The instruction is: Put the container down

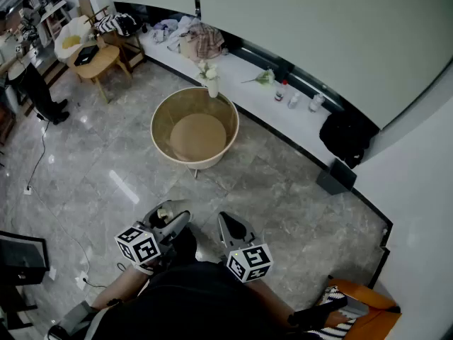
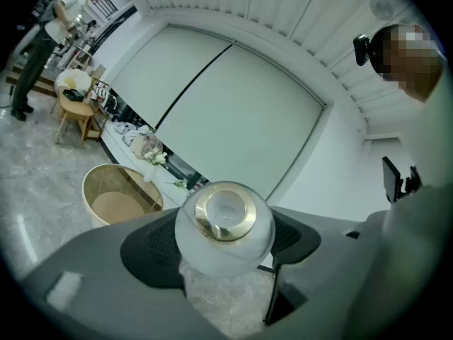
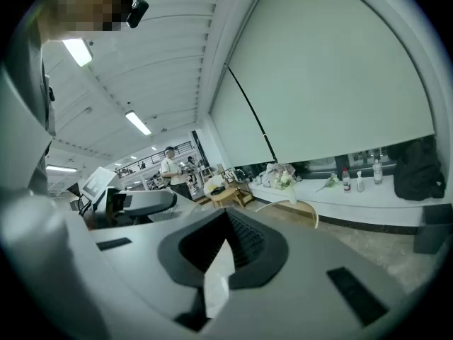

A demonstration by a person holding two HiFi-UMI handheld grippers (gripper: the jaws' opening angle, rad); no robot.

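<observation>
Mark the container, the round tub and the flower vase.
container (image 2: 225, 214): left gripper view, pale mouth inside its gold ring.
round tub (image 1: 161, 122): head view, left inner wall.
flower vase (image 1: 212, 88): head view, white body.

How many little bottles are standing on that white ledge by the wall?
3, in a row on the white ledge: first bottle, second bottle, third bottle nearest the black bag. The clutter further left may hide more.
</observation>
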